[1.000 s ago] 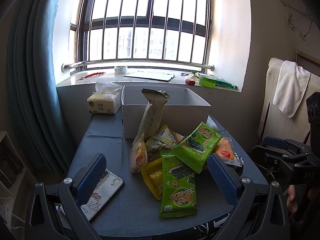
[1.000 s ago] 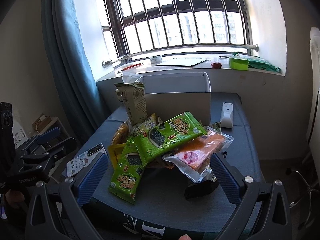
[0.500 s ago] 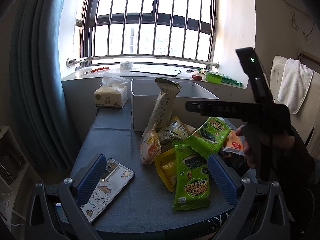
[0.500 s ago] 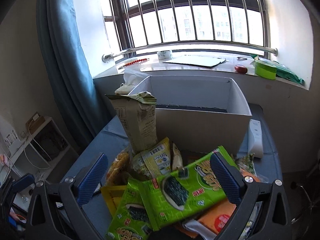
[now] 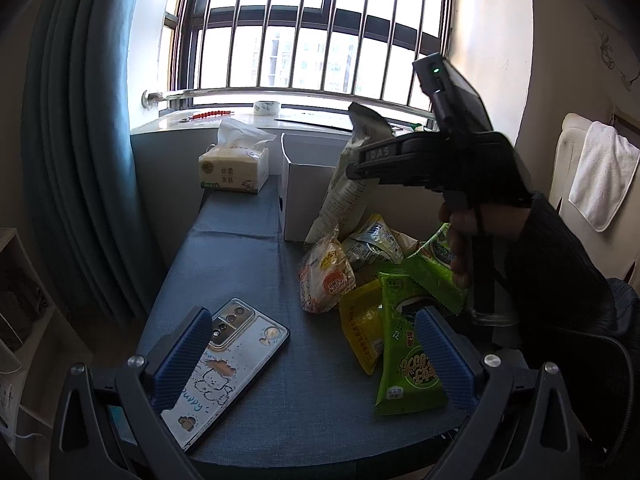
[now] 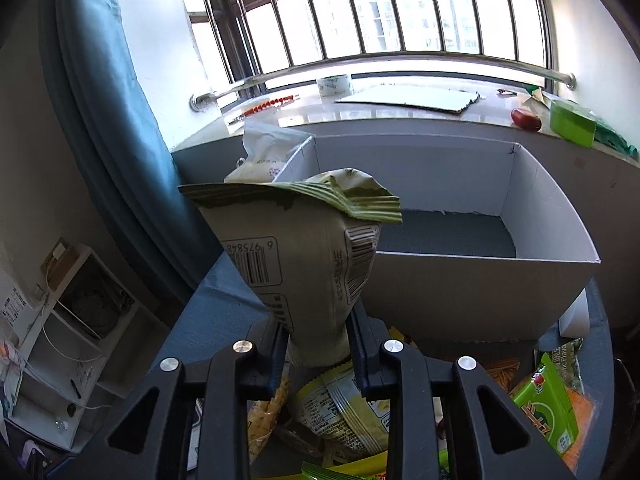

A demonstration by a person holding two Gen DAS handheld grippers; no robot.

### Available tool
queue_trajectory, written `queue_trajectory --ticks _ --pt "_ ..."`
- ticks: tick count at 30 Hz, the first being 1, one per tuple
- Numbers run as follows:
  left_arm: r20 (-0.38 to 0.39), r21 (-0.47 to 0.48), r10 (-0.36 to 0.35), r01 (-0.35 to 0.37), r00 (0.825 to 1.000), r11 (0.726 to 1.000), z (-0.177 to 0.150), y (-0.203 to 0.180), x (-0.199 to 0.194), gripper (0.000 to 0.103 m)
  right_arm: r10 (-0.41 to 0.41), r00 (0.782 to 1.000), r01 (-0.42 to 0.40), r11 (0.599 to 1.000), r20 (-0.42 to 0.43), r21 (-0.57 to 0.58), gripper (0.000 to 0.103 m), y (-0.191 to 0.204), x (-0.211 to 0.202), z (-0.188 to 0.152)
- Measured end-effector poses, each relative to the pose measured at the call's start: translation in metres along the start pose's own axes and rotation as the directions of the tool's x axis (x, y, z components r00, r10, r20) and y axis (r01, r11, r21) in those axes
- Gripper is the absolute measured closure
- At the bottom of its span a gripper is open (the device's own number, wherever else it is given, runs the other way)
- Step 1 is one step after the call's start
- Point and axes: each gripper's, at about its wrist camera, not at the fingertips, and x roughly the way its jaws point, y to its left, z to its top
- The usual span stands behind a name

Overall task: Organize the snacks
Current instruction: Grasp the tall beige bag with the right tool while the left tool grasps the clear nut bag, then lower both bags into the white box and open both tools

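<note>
A tall pale-green snack bag [image 6: 304, 256] stands upright against the front wall of the white box [image 6: 460, 292]. My right gripper [image 6: 318, 332] is closing on the bag's lower part, and both pads press on it. In the left wrist view the bag [image 5: 348, 196] rises from a pile of snacks. That pile holds a bun packet [image 5: 326, 276], a yellow packet [image 5: 362, 328] and green seaweed packets [image 5: 404, 364]. My left gripper [image 5: 312, 352] hangs open low over the near table, holding nothing.
A phone [image 5: 224, 364] lies on the blue table [image 5: 224, 264] by my left finger. A tissue box [image 5: 234, 170] stands left of the white box [image 5: 304, 196]. Behind are a windowsill, a blue curtain at left, and a chair with a towel [image 5: 600, 176].
My right gripper has moved forward over the snack pile to the tall bag and closed from wide open onto it. The left gripper has sunk a little toward the table.
</note>
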Motion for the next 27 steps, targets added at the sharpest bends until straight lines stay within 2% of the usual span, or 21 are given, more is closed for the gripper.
queue_trajectory --ticks 4,10,14,16,18,19,21,22,23,24,27 --pt "-0.051 -0.017 -0.015 0.014 0.999 1.000 0.009 0.004 0.022 0.000 0.029 0.996 -0.031 0.999 0.089 0.020 0.074 -0.004 -0.038 0.012" --pt "-0.177 -0.014 -0.015 0.013 0.984 1.000 0.034 -0.002 0.083 0.000 0.039 0.965 -0.047 0.999 0.258 0.024 0.074 -0.016 -0.116 0.023" --pt "-0.239 0.058 0.066 -0.053 0.969 0.997 0.049 -0.015 0.125 0.001 0.004 0.940 -0.006 1.000 0.340 0.006 0.074 -0.024 -0.159 0.007" --pt "-0.288 0.081 0.093 -0.073 0.953 0.994 0.051 -0.017 0.145 0.003 -0.021 0.931 0.019 1.000 0.364 0.009 0.074 -0.029 -0.173 -0.002" --pt "-0.337 0.087 0.094 -0.068 0.937 0.994 0.050 -0.015 0.161 0.016 -0.036 0.927 0.030 0.999 0.373 0.022 0.075 -0.038 -0.182 -0.010" --pt "-0.347 0.077 0.059 -0.034 0.936 0.996 0.050 -0.014 0.165 0.021 -0.037 0.928 0.028 0.999 0.370 0.031 0.076 -0.043 -0.185 -0.013" --pt "-0.350 0.036 -0.001 0.014 0.937 0.999 0.053 -0.010 0.167 0.050 -0.038 0.933 0.025 0.999 0.358 0.042 0.078 -0.052 -0.185 -0.019" --pt "-0.353 0.033 0.014 -0.003 0.935 0.999 0.055 -0.008 0.167 0.073 -0.037 0.939 0.024 0.999 0.342 0.040 0.079 -0.056 -0.183 -0.021" --pt "-0.342 0.041 0.043 -0.031 0.939 0.999 0.057 -0.007 0.165 0.080 -0.030 0.946 0.018 0.999 0.323 0.040 0.079 -0.059 -0.179 -0.023" --pt "-0.337 0.039 0.041 -0.029 0.941 0.999 0.059 -0.006 0.162 0.083 -0.022 0.951 0.007 0.999 0.308 0.048 0.080 -0.062 -0.175 -0.024" --pt "-0.313 0.002 -0.015 0.016 0.950 1.000 0.065 0.004 0.154 0.086 -0.009 0.963 -0.011 0.997 0.270 0.073 0.081 -0.073 -0.165 -0.028"
